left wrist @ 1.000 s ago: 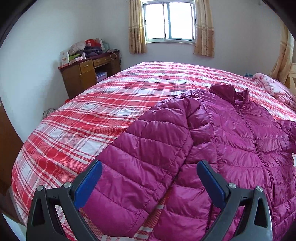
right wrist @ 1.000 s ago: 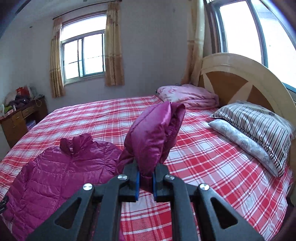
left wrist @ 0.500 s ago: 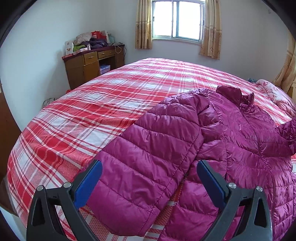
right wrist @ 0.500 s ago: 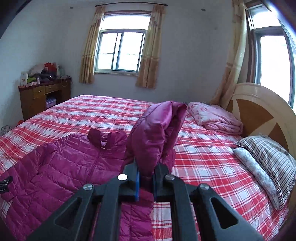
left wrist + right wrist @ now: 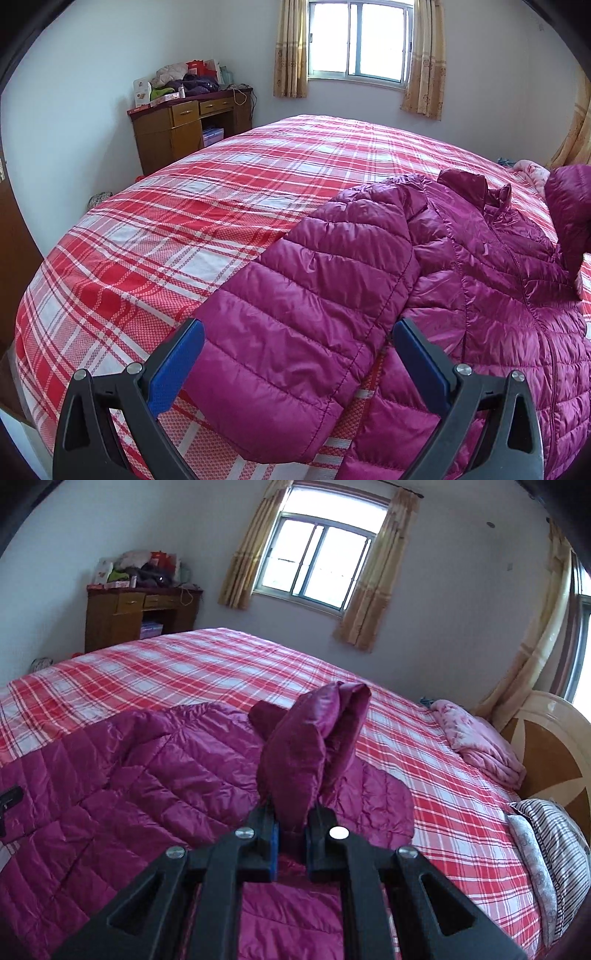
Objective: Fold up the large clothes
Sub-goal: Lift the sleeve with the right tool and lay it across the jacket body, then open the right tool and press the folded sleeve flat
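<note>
A magenta quilted puffer jacket lies front up on the red plaid bed. Its near sleeve lies flat, pointing at me. My left gripper is open, its blue pads either side of that sleeve's cuff end, just above it. My right gripper is shut on the other sleeve and holds it up above the jacket body. That raised sleeve also shows at the right edge of the left wrist view.
A wooden desk piled with clothes stands by the far wall. A folded pink blanket, striped pillows and the wooden headboard are at the bed's head. The near bed edge is close on the left.
My right gripper has swung the held sleeve leftward over the jacket body and lower. My left gripper has edged closer to the flat sleeve, still open.
</note>
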`<control>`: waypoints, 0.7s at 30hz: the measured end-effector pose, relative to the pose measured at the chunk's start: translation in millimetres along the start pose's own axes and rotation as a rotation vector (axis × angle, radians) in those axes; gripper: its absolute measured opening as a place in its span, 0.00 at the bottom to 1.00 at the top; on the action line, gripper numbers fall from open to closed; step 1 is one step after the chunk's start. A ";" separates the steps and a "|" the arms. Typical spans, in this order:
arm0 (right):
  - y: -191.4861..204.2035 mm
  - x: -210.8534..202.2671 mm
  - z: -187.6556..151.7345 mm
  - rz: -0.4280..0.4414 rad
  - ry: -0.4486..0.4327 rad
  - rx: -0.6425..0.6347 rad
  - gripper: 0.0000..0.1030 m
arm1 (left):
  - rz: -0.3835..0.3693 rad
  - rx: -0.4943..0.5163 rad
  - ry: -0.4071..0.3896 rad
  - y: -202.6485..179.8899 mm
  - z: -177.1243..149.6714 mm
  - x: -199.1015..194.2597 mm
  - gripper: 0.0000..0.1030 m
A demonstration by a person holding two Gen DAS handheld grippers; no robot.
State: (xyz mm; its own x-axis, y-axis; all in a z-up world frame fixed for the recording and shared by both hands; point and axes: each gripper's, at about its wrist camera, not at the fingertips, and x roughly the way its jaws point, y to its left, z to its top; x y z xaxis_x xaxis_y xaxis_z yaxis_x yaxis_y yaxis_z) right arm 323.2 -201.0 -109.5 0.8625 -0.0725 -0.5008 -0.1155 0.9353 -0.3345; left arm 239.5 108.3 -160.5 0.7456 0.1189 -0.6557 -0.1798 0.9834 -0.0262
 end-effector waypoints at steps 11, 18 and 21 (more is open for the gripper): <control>55.8 48.9 -36.0 0.115 0.120 -0.048 0.17 | 0.015 0.012 0.022 -0.7 -5.4 6.6 0.99; 66.5 2.7 -45.2 0.343 0.023 -0.108 0.70 | 0.033 0.042 0.007 -7.0 1.6 3.7 0.99; 57.8 -29.1 -48.1 0.387 -0.033 -0.127 0.70 | 0.037 0.052 -0.016 -11.3 11.3 -0.1 0.99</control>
State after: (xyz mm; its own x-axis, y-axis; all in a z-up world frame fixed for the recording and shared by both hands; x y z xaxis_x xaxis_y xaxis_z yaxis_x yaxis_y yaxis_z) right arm 267.7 -161.5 -152.6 0.7581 0.2895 -0.5843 -0.4933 0.8407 -0.2234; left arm 248.7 98.7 -151.6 0.7492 0.1572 -0.6434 -0.1741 0.9840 0.0377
